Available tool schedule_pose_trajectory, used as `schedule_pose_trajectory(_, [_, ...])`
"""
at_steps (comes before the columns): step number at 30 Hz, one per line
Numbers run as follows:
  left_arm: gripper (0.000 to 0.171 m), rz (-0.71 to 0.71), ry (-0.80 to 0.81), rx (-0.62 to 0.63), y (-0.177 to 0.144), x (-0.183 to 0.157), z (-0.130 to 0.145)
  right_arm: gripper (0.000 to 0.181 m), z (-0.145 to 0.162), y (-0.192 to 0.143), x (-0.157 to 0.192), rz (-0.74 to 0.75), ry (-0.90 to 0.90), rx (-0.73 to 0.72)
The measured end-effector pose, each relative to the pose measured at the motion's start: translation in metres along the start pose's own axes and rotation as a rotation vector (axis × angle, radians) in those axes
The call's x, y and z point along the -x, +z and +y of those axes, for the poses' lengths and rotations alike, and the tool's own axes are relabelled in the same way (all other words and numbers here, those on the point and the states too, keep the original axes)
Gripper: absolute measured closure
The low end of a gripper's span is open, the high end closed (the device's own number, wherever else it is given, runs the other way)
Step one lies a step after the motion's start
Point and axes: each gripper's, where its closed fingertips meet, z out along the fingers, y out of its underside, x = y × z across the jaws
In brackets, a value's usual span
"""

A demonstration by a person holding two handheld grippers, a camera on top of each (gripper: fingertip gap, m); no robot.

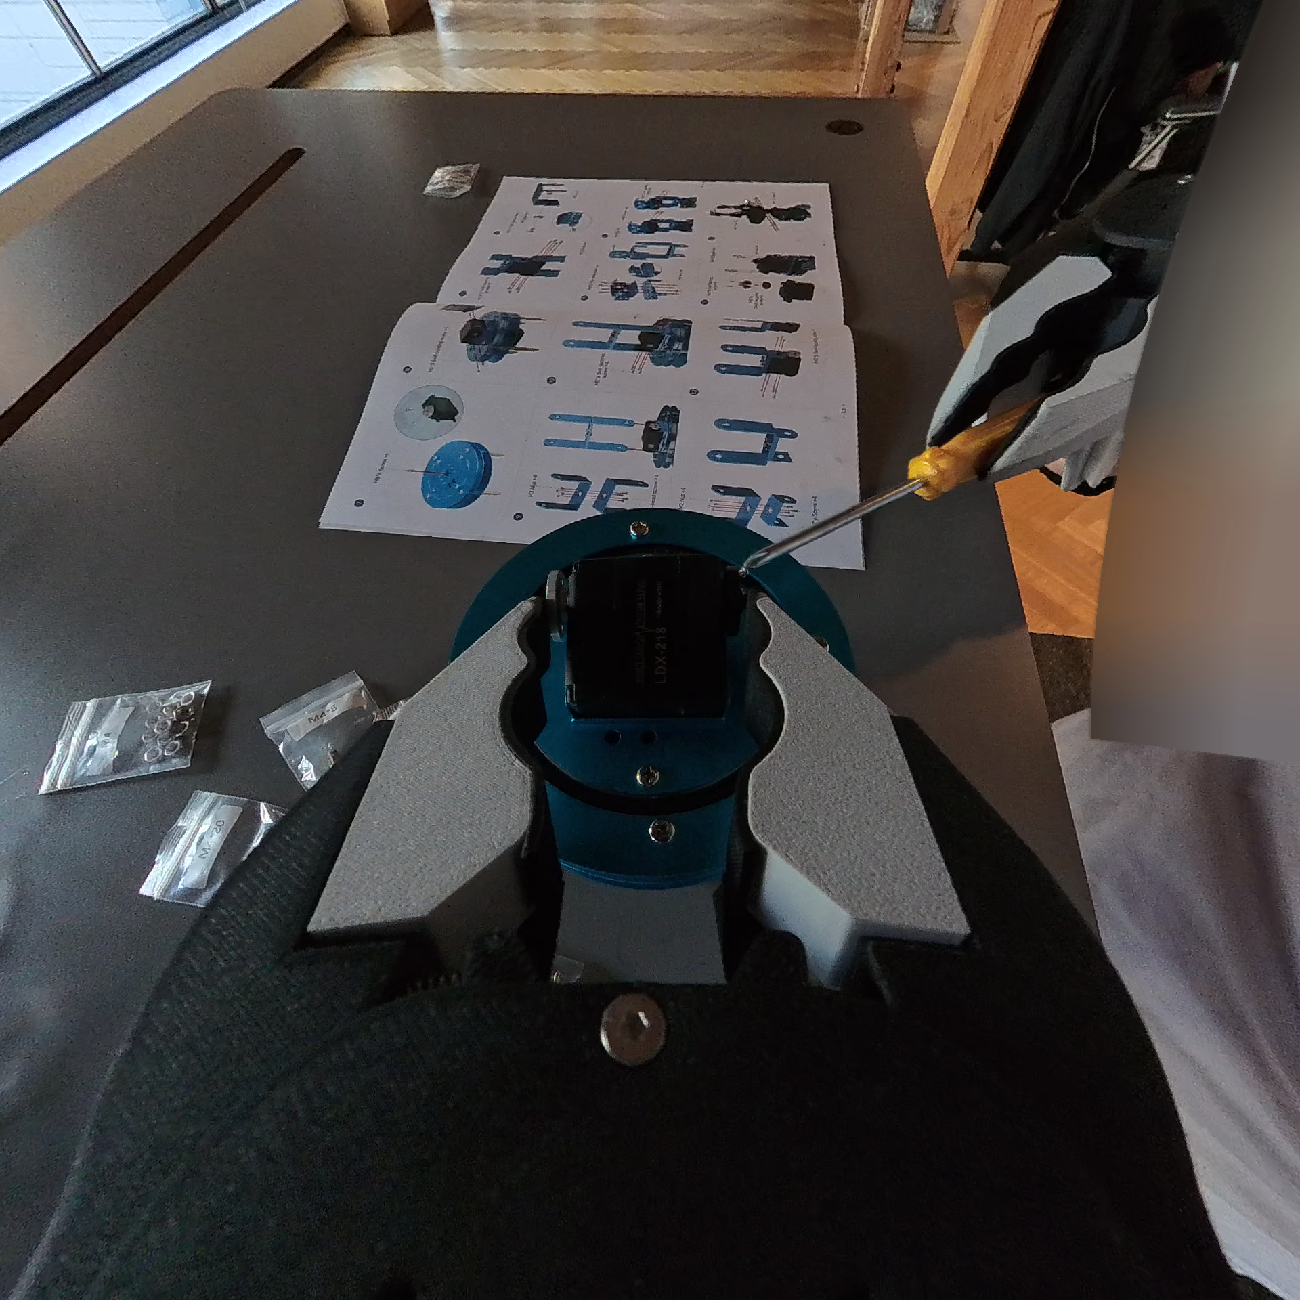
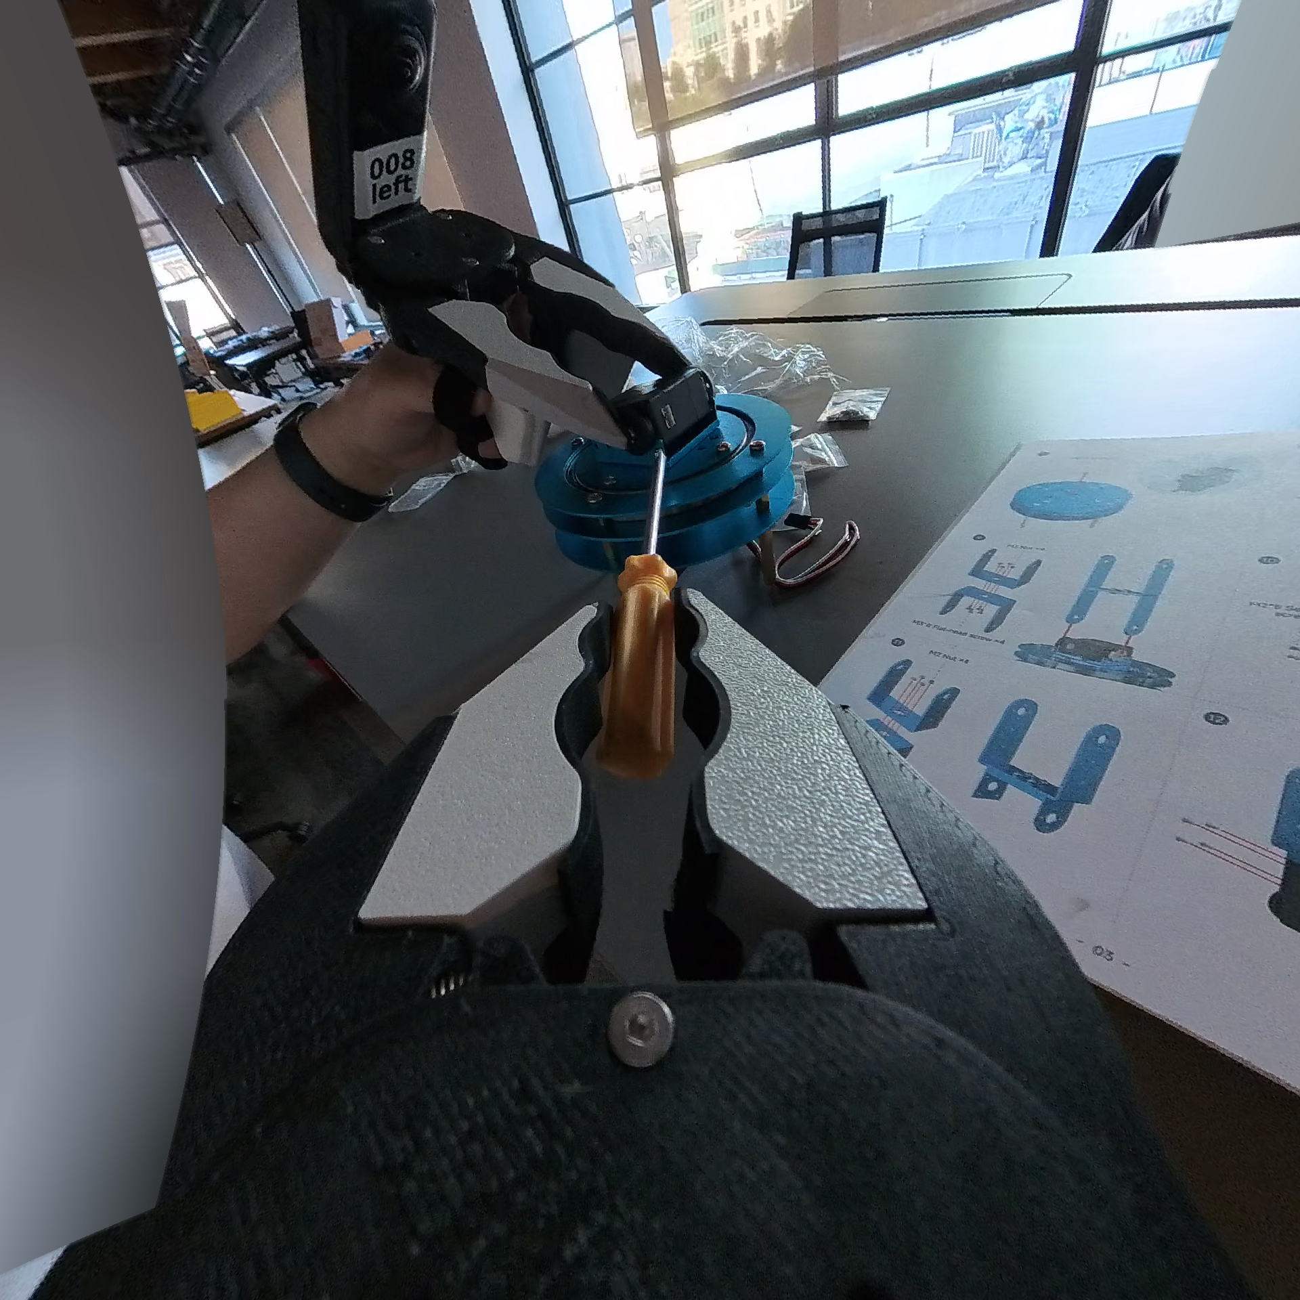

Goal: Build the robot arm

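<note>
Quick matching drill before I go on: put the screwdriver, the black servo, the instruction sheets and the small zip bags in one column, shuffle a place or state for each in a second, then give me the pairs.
Column one
1. screwdriver
2. black servo
3. instruction sheets
4. small zip bags

Column two
A. lying flat on the dark table, beyond the blue round base
B. between the left gripper's fingers, seated in the blue round base
C. clamped by its amber handle in the right gripper, tip at the servo's edge
D. lying loose on the table, left of the left gripper

Pairs: 1-C, 2-B, 3-A, 4-D
</note>
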Motion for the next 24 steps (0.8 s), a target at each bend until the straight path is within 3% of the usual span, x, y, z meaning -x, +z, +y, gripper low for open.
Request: schedule_pose_trajectory(24, [0.117,0.015,-0.006,-0.002,0.0001,-0.0005,-0.0001,0.165,-0.0014,0.002,0.0064,0.09,-0.076,-0.025])
